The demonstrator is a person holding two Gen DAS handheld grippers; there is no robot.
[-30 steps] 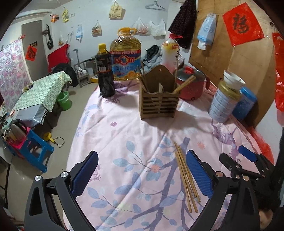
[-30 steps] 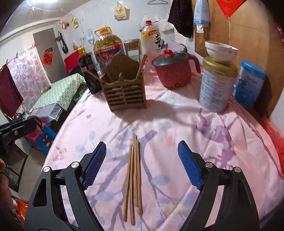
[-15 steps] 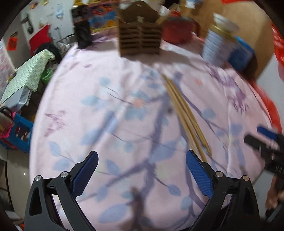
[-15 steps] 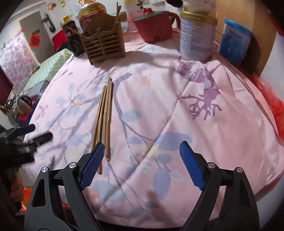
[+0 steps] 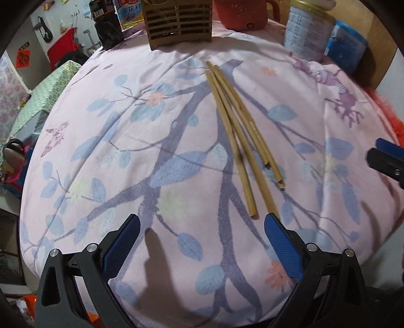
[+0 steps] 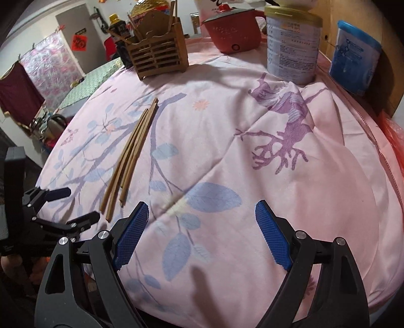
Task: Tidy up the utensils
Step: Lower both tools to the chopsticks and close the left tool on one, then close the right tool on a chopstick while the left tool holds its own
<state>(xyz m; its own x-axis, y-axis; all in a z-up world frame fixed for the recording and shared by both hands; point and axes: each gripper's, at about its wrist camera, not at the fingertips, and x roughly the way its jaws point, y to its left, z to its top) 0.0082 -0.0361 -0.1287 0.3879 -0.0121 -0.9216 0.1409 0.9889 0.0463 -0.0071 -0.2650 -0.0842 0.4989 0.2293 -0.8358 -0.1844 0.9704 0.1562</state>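
Note:
Several wooden chopsticks (image 5: 242, 136) lie in a loose bundle on the pink flowered tablecloth; they also show in the right wrist view (image 6: 131, 156). A slatted wooden utensil holder (image 5: 178, 22) stands at the far side, with a few sticks in it in the right wrist view (image 6: 157, 54). My left gripper (image 5: 202, 247) is open and empty, just short of the near ends of the chopsticks. My right gripper (image 6: 202, 234) is open and empty, to the right of the bundle. The left gripper also shows in the right wrist view (image 6: 63, 209).
A red electric pot (image 6: 233, 34), a tall tin can (image 6: 293, 50) and a blue tub (image 6: 353, 65) stand at the far right. A dark bottle (image 5: 107, 27) and an oil jug stand left of the holder. The table edge drops off at left.
Both grippers have tilted down and come lower over the table. The chopsticks now lie closer to the left gripper's fingers. Both stay open.

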